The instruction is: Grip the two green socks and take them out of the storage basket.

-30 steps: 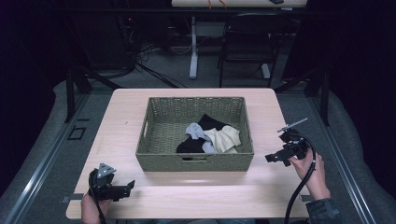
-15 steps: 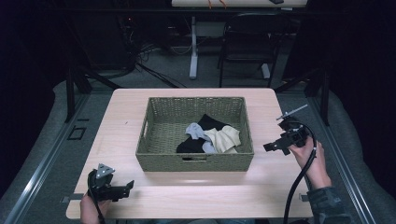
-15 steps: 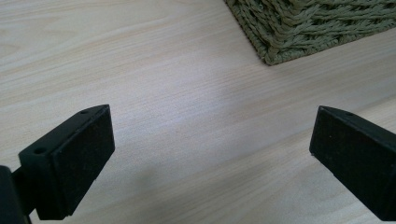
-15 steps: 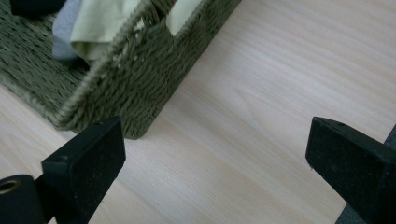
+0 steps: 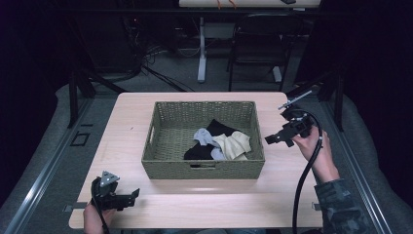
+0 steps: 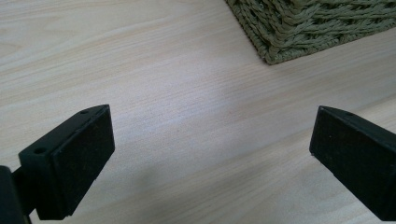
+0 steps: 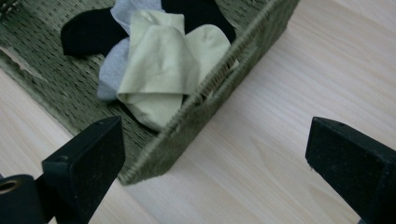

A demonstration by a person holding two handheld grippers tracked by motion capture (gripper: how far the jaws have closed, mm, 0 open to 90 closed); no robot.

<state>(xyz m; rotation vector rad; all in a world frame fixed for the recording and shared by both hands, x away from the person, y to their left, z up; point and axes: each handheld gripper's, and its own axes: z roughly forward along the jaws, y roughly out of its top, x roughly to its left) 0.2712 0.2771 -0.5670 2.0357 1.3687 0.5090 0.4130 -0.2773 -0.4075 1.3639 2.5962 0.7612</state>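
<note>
- Dark room all around, and a pale wooden tabletop carried a woven basket at its middle.
- Inside it, toward the right wall, lay a loose heap of socks: a cream sock on top, a grey sock and a black sock beneath.
- Right hand-held gripper hovered beside the basket, jaws wide apart, empty.
- Left hand-held gripper sat near the front edge, jaws spread too.
- Socks looked soft, light and limp; pinching a raised fold of the cream one seemed best.

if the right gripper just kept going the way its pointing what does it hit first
Most likely the right-hand wall of the woven basket. The right gripper is open and aimed at that rim, with the pale yellow cloth just inside it. If it is held high enough it could clear the rim and reach the cloth; depth is unclear.
</note>
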